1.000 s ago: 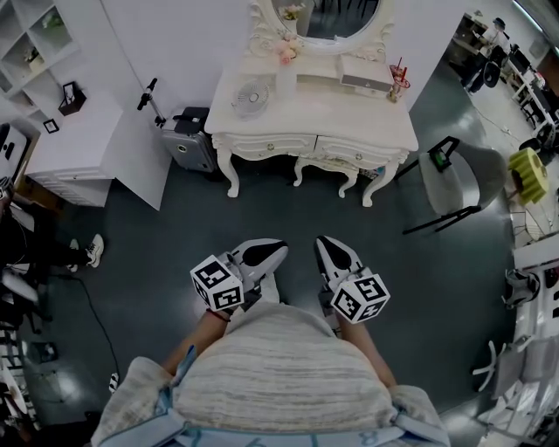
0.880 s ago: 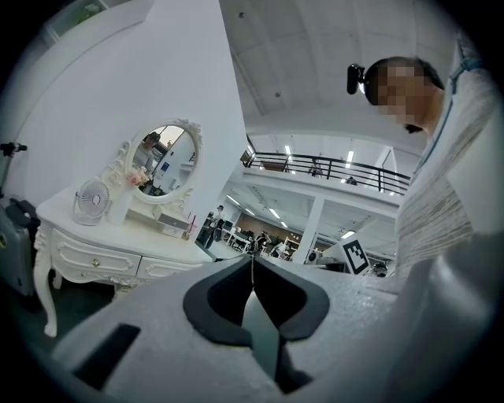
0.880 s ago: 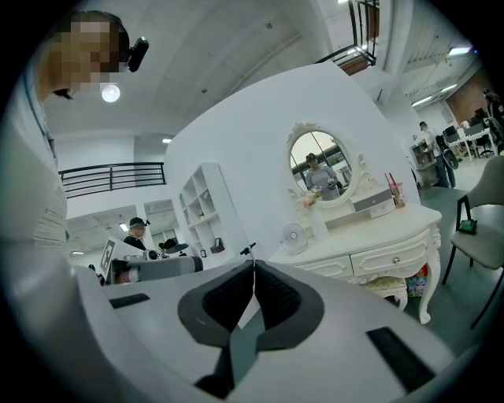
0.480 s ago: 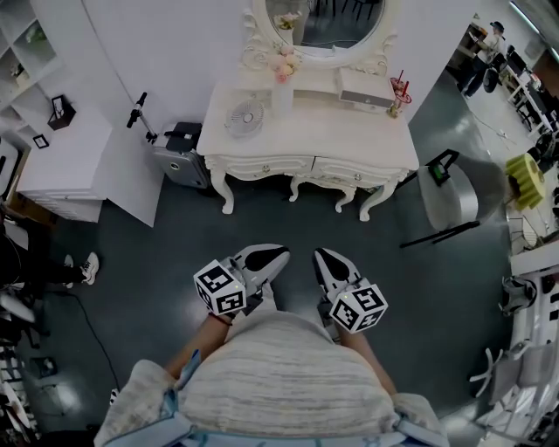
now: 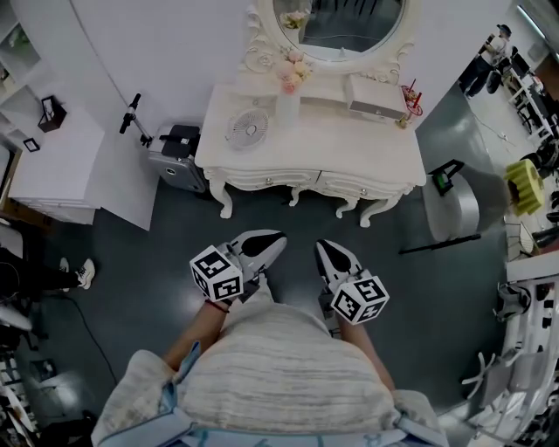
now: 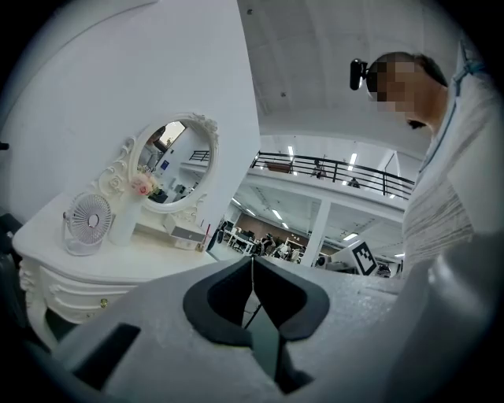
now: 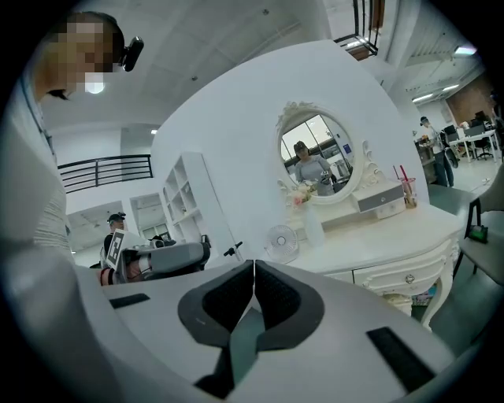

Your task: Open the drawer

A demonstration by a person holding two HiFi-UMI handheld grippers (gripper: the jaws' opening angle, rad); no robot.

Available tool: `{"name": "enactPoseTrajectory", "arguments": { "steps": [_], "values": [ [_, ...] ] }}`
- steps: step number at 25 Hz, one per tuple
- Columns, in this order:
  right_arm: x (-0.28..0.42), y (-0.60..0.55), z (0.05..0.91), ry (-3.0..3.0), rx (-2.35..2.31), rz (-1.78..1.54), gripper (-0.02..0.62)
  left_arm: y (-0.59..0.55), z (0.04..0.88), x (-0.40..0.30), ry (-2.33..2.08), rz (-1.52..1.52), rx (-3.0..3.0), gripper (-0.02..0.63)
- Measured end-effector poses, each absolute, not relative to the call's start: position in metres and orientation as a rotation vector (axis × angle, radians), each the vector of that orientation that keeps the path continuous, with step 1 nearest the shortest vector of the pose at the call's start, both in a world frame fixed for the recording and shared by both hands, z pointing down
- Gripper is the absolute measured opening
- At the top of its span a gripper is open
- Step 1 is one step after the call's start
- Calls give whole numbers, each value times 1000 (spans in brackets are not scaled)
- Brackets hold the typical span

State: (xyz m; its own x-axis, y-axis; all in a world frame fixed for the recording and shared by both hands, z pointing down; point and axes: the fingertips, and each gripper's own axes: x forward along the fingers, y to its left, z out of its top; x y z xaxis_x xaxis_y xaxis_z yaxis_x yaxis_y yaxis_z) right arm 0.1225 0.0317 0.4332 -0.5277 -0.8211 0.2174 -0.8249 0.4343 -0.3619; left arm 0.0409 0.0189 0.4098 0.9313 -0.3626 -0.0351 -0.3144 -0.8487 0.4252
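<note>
1. Left hand-held gripper [image 5: 278,239]: jaws pressed together with nothing between them, pointing level in front of the person's body, tips toward the worktop [image 5: 349,144].
2. Right hand-held gripper [image 5: 322,246]: jaws likewise together and empty, just beside the left one, not touching it.
3. White worktop: stands against the wall, apart from both grippers, with dark floor [image 5: 288,223] between.
4. Left drawer [image 5: 266,179] and right drawer [image 5: 360,186]: side by side in the worktop's front, each with a small knob, both pushed in.
5. On the worktop: fan [image 5: 246,128], vase [image 5: 288,105] of flowers and a small drawer box [image 5: 377,98], below an oval mirror [image 5: 339,22].
</note>
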Motion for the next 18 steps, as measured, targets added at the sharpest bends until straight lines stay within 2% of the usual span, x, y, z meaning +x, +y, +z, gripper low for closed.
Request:
{"name": "enactPoseTrajectory", "arguments": {
  "steps": [18],
  "values": [
    [49, -80, 449, -2663, 1391, 616, 11, -78, 432, -10, -494, -106, 2659, 17]
  ]
}}
